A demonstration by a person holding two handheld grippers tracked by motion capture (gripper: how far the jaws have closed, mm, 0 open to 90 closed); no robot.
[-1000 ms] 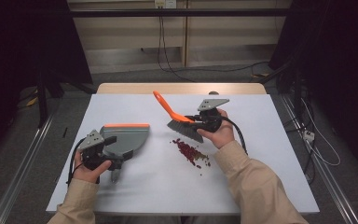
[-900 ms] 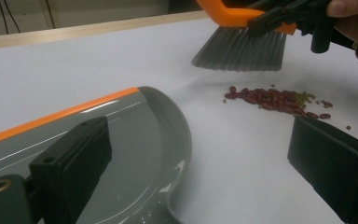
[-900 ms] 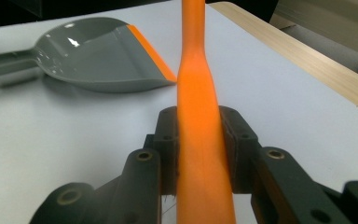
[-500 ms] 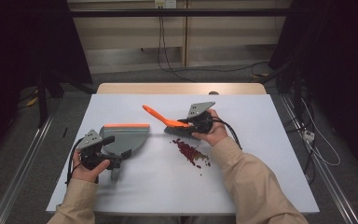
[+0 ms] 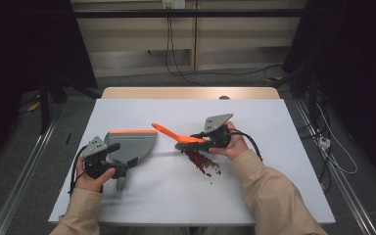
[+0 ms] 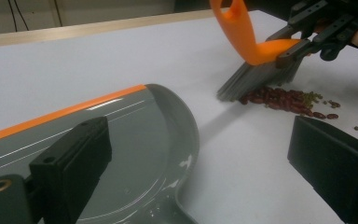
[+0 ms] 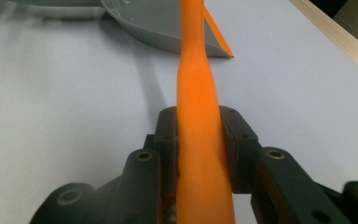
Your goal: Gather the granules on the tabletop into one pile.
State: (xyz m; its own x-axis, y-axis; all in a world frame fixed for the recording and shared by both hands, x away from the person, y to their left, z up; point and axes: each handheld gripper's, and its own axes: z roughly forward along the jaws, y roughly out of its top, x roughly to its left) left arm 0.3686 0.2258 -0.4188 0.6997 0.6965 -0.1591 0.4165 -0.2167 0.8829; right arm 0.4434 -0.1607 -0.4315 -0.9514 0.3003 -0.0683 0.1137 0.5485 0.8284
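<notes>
A small hand brush (image 5: 183, 138) is shown near the middle of the white table (image 5: 274, 196): an orange handle with a loop at its far end, flaring into an orange back from which grey bristles splay down to the tabletop. In the left gripper view the bristle tips are seen touching the near edge of a scatter of dark red beans (image 6: 286, 99), mixed with a few small greenish ones. The handle is clamped between the two black jaws of the right gripper (image 7: 198, 140), which are closed firmly against its sides. To the left, well apart from the beans, a grey dustpan (image 5: 132, 143) with an orange strip along its front lip lies flat on the table. The left gripper (image 5: 108, 164) is seen at the dustpan's handle; whether its jaws press on that handle cannot be told, though they stand wide.
</notes>
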